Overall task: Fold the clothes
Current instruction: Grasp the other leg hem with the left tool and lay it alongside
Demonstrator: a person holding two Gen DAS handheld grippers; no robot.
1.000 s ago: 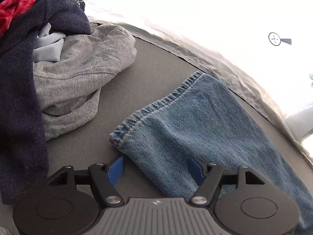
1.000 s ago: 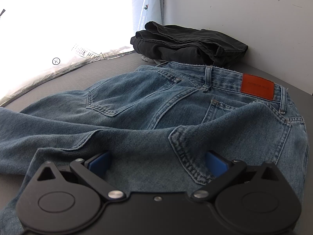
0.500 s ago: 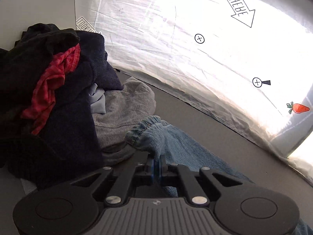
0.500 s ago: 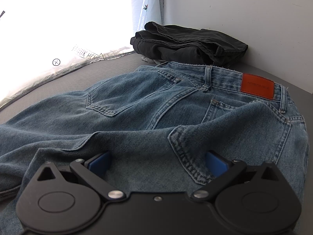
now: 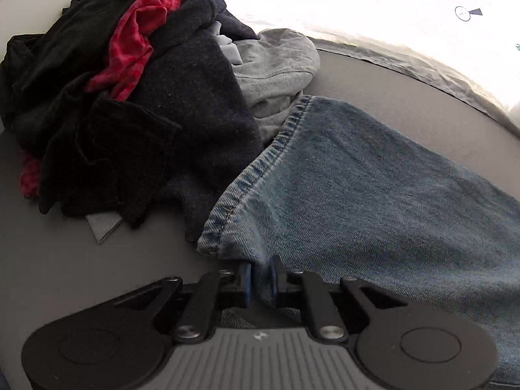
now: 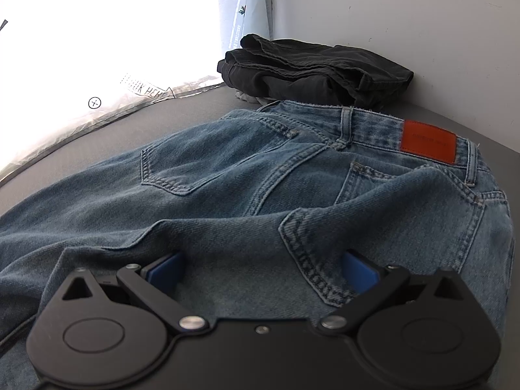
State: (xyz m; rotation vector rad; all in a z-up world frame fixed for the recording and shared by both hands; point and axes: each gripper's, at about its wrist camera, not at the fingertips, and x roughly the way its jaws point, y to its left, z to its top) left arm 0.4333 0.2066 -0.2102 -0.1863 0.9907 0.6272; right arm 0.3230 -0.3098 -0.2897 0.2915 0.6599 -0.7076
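A pair of blue jeans (image 6: 227, 188) lies seat up on the grey table (image 5: 81, 260), its brown patch (image 6: 427, 141) at the waistband. One leg (image 5: 373, 195) stretches across the left wrist view, and its hem (image 5: 260, 169) ends beside the clothes pile. My left gripper (image 5: 260, 276) has its jaws nearly together on the leg's near edge just behind the hem; denim fills the narrow gap and the jaws are opening. My right gripper (image 6: 261, 269) stands wide open low over the seat, with denim bunched between its blue pads (image 6: 164, 269).
A pile of unfolded clothes (image 5: 130, 113), dark with a red piece (image 5: 136, 42) and a grey sweatshirt (image 5: 276, 61), fills the left. A folded black garment (image 6: 312, 68) lies against the wall (image 6: 422, 16). A bright white sheet (image 6: 97, 32) borders the table's far side.
My left gripper closed on the leg near its hem and carried it left toward the clothes pile; its pads now stand slightly further apart. The right gripper stayed put.
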